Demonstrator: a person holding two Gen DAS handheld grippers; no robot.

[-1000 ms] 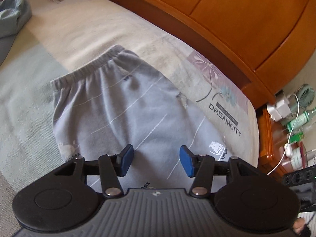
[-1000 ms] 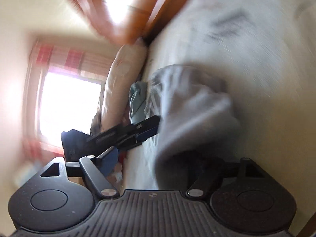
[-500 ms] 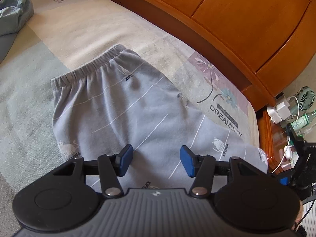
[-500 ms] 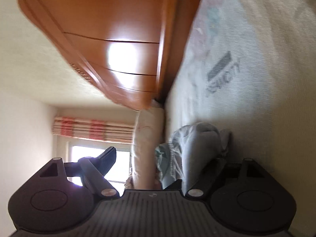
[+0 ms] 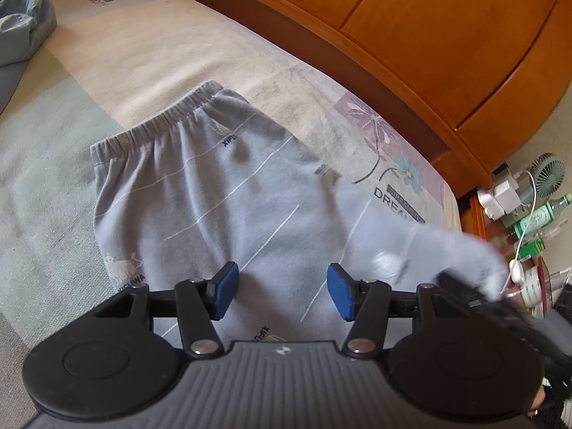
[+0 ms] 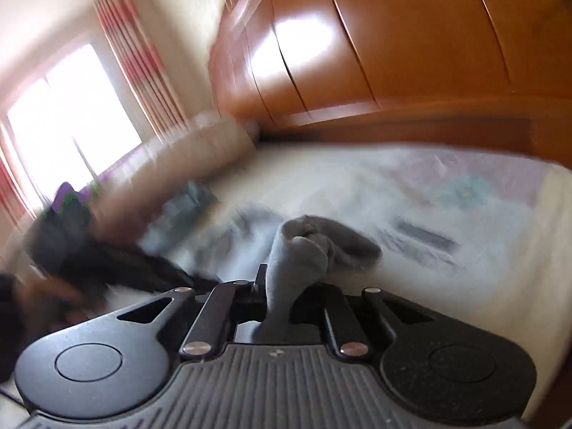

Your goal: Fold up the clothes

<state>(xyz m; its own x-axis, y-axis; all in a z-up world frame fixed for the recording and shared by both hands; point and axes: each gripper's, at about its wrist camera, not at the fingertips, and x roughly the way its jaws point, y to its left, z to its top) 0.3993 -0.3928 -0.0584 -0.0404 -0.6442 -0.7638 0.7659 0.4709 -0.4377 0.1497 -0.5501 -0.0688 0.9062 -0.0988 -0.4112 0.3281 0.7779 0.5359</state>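
Spread flat on the bed, a pair of grey trousers lies with its elastic waistband toward the far side and its leg end trailing off to the right edge of the mattress. Above the lower part of the cloth hangs the left gripper, its jaws roughly half open with blue pads apart and nothing between them. Over at the right, the right gripper has its jaws closing on a bunched fold of the grey leg, and the pinched cloth stands lifted off the sheet, blurred in the left wrist view. Behind the bed runs an orange wooden headboard, and a crumpled pale blue garment sits at the far left corner.
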